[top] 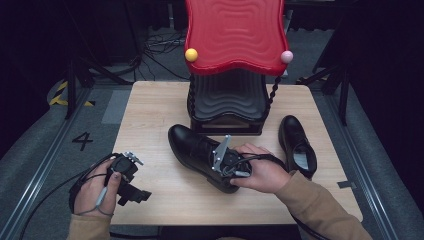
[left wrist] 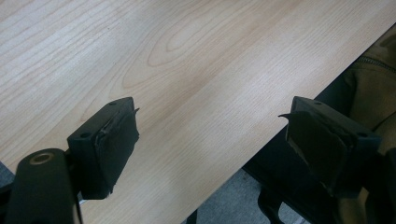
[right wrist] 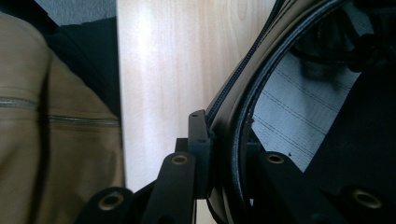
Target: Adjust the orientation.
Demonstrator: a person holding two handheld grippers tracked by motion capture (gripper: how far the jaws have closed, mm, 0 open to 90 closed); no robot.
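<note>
Near shoe is pinched at its collar by the right gripper; left gripper is held spread. Lifting toward the rack is probably needed next.

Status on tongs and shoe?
Right tongs shut on black shoe collar. Left tongs open, idle over table. Second shoe aside, nothing blocking.

Two black shoes, two grippers, one red-topped stand, perhaps a rack.
</note>
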